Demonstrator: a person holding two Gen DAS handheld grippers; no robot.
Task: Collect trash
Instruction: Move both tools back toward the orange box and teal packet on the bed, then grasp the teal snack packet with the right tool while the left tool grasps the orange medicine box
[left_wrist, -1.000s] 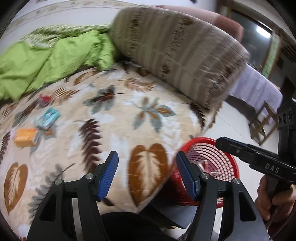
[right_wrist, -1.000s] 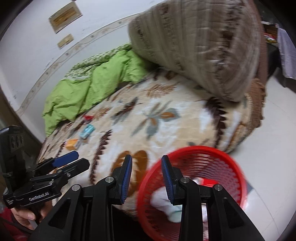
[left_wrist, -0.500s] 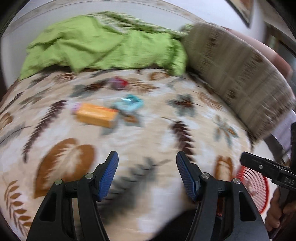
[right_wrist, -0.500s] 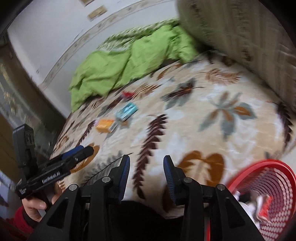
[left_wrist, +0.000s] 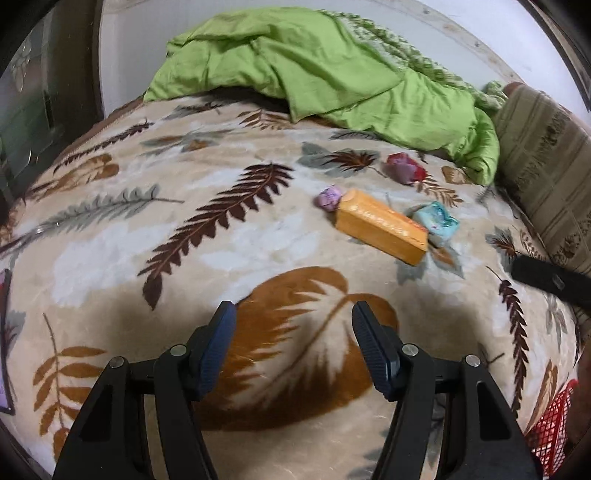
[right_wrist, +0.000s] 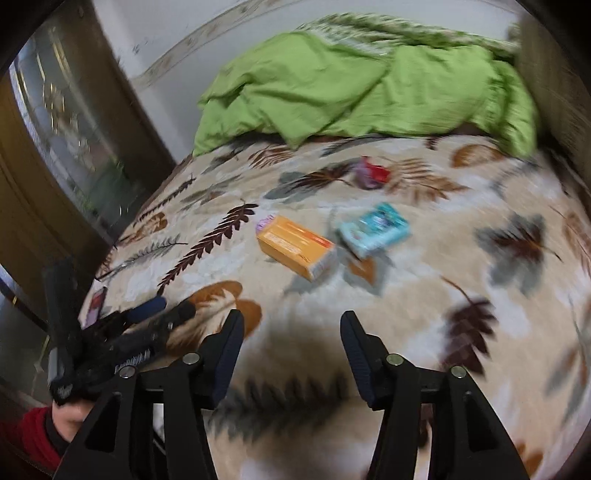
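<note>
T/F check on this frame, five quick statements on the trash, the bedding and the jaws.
1. An orange box lies on the leaf-print blanket. True.
2. The left gripper holds the orange box. False: its jaws are open with nothing between them.
3. A teal packet lies beside the orange box. True.
4. The green quilt covers the red wrapper. False: the wrapper lies in the open on the blanket, in front of the quilt.
5. The right gripper has its jaws open, nothing in them. True; they have just been opening.
</note>
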